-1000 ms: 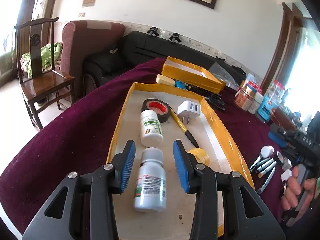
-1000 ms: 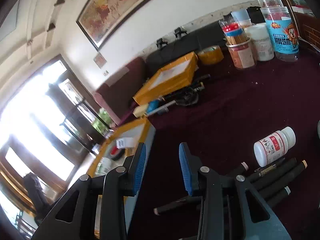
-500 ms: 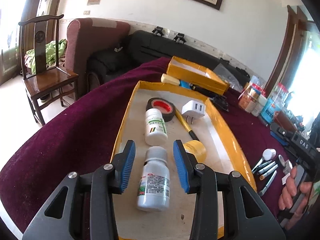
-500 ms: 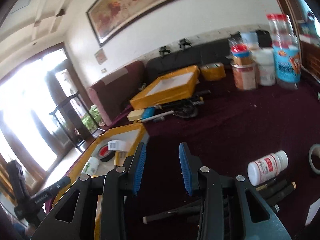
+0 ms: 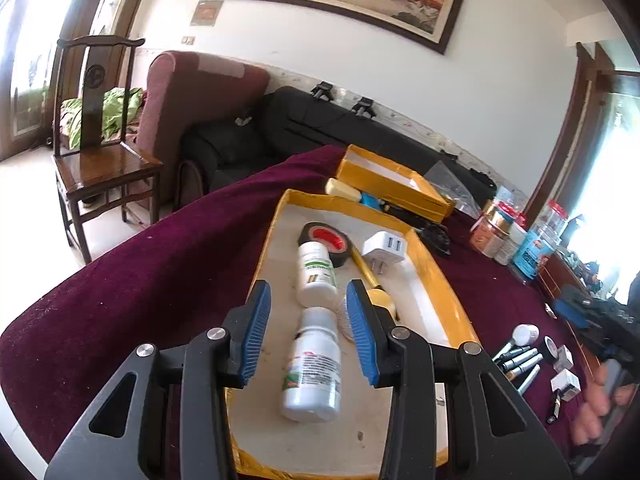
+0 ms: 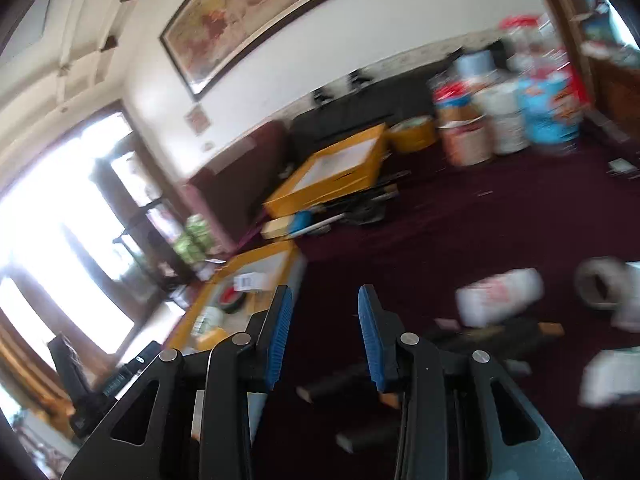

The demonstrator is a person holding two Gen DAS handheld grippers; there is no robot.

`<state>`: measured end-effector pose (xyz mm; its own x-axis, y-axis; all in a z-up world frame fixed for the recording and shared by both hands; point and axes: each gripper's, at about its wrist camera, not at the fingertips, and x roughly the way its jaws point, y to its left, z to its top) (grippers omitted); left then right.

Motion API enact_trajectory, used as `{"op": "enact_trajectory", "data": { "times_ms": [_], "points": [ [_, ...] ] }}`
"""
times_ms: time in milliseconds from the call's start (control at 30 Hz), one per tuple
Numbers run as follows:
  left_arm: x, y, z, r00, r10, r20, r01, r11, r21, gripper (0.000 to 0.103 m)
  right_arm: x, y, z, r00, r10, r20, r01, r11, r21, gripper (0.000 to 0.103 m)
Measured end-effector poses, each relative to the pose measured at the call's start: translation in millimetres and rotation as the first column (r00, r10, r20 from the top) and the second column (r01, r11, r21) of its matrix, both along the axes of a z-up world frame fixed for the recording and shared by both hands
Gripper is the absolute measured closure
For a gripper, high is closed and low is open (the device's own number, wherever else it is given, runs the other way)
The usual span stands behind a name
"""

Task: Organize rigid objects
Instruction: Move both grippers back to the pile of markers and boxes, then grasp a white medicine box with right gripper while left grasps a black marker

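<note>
Left wrist view: your left gripper (image 5: 308, 330) hovers over the yellow tray (image 5: 448, 280); its fingers stand apart, clamped on nothing.
Bottle in tray: a white bottle (image 5: 314, 368) lies flat below the gap, long axis along your pointing line, cap away from you.
Second bottle (image 5: 316, 276): cap to cap with the first, farther up the tray.
Right wrist view: blurred; your right gripper (image 6: 324, 332) has its fingers apart and empty.
Loose bottle (image 6: 500, 296): on the maroon tabletop, well right of the tray and of your right fingers, lying across your line.
Nearer hand: your right, I judge.
</note>
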<state>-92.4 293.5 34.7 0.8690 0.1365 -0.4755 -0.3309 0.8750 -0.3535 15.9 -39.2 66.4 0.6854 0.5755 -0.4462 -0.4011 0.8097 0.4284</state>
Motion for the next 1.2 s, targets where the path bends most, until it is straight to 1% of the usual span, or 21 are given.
{"op": "enact_trajectory", "data": {
  "times_ms": [133, 200, 267, 300, 333, 367, 400, 433, 500, 533, 567, 600, 633, 667, 700, 733, 800, 867, 967, 1067, 1200],
  "points": [
    [-8.5, -21.8, 11.3, 0.997, -0.065, 0.033, 0.066, 0.998, -0.024, 0.065, -35.9, -66.4, 3.1, 0.996, -0.082, -0.040, 0.083, 0.996, 0.030, 0.071],
    [-7.1, -47.8, 24.4, 0.984, -0.169, 0.045, 0.170, 0.985, -0.019, 0.066, -54.4, -101.0, -4.0, 0.985, -0.158, -0.065, 0.160, 0.986, 0.035, 0.070],
    [-0.8, -82.2, 37.0, 0.954, -0.298, 0.024, 0.297, 0.954, 0.028, 0.063, -69.2, -125.3, -11.3, 0.975, -0.205, -0.084, 0.210, 0.976, 0.053, 0.070],
    [3.9, -106.9, 41.8, 0.921, -0.390, -0.009, 0.390, 0.919, 0.058, 0.057, -74.6, -135.8, -14.6, 0.970, -0.223, -0.098, 0.230, 0.972, 0.058, 0.070],
    [11.1, -133.7, 43.6, 0.876, -0.478, -0.054, 0.481, 0.872, 0.086, 0.051, -79.9, -144.0, -17.8, 0.966, -0.236, -0.109, 0.244, 0.968, 0.065, 0.070],
    [15.7, -150.1, 42.4, 0.848, -0.523, -0.089, 0.530, 0.842, 0.101, 0.051, -82.5, -148.8, -18.7, 0.964, -0.241, -0.116, 0.250, 0.966, 0.071, 0.070],
    [26.3, -176.1, 39.1, 0.798, -0.581, -0.158, 0.600, 0.791, 0.122, 0.051, -84.9, -154.3, -20.4, 0.961, -0.248, -0.126, 0.258, 0.963, 0.079, 0.070],
    [33.4, -192.3, 36.3, 0.763, -0.618, -0.189, 0.643, 0.756, 0.126, 0.051, -86.2, -158.0, -21.4, 0.958, -0.255, -0.133, 0.267, 0.960, 0.081, 0.070],
    [57.4, -228.0, 27.1, 0.676, -0.686, -0.268, 0.731, 0.669, 0.132, 0.052, -88.3, -159.6, -22.0, 0.955, -0.264, -0.135, 0.275, 0.959, 0.071, 0.070],
    [63.4, -235.0, 24.2, 0.667, -0.687, -0.287, 0.739, 0.659, 0.139, 0.053, -89.8, -160.5, -22.3, 0.954, -0.267, -0.134, 0.277, 0.959, 0.064, 0.070],
    [74.3, -243.9, 20.5, 0.645, -0.697, -0.314, 0.757, 0.640, 0.132, 0.054, -90.4, -160.0, -23.1, 0.954, -0.268, -0.135, 0.277, 0.959, 0.055, 0.070],
    [87.3, -252.0, 14.9, 0.598, -0.722, -0.348, 0.789, 0.605, 0.102, 0.058, -90.3, -159.7, -24.5, 0.953, -0.269, -0.137, 0.278, 0.959, 0.050, 0.070],
    [97.5, -257.2, 10.4, 0.586, -0.721, -0.370, 0.796, 0.597, 0.099, 0.066, -91.0, -161.0, -25.0, 0.952, -0.274, -0.139, 0.283, 0.958, 0.048, 0.070],
    [104.8, -261.4, 6.5, 0.586, -0.712, -0.387, 0.796, 0.595, 0.110, 0.067, -92.0, -161.4, -25.8, 0.950, -0.280, -0.139, 0.289, 0.956, 0.047, 0.070],
    [111.9, -264.4, 3.5, 0.569, -0.716, -0.404, 0.807, 0.581, 0.105, 0.067, -92.0, -163.4, -26.3, 0.948, -0.288, -0.138, 0.296, 0.954, 0.044, 0.070],
    [116.5, -268.7, -1.4, 0.549, -0.723, -0.420, 0.819, 0.565, 0.097, 0.078, -91.0, -165.5, -26.8, 0.944, -0.298, -0.141, 0.306, 0.951, 0.040, 0.070],
    [123.9, -273.2, -8.8, 0.538, -0.715, -0.446, 0.823, 0.561, 0.091, 0.087, -90.8, -169.7, -30.0, 0.937, -0.315, -0.149, 0.324, 0.945, 0.040, 0.070],
    [124.2, -276.8, -12.9, 0.510, -0.725, -0.463, 0.839, 0.538, 0.082, 0.087, -86.8, -172.6, -33.3, 0.931, -0.327, -0.164, 0.338, 0.940, 0.041, 0.070],
    [128.6, -284.9, -13.5, 0.495, -0.734, -0.466, 0.853, 0.513, 0.098, 0.087, -81.8, -174.1, -35.2, 0.925, -0.337, -0.174, 0.348, 0.937, 0.034, 0.070],
    [137.5, -293.9, -16.7, 0.487, -0.730, -0.480, 0.859, 0.499, 0.113, 0.087, -75.9, -175.3, -32.2, 0.922, -0.351, -0.165, 0.356, 0.935, -0.002, 0.070],
    [144.9, -300.4, -29.9, 0.453, -0.743, -0.492, 0.873, 0.481, 0.078, 0.086, -63.0, -184.9, -30.0, 0.909, -0.379, -0.175, 0.380, 0.924, -0.025, 0.070]
  ]
}}
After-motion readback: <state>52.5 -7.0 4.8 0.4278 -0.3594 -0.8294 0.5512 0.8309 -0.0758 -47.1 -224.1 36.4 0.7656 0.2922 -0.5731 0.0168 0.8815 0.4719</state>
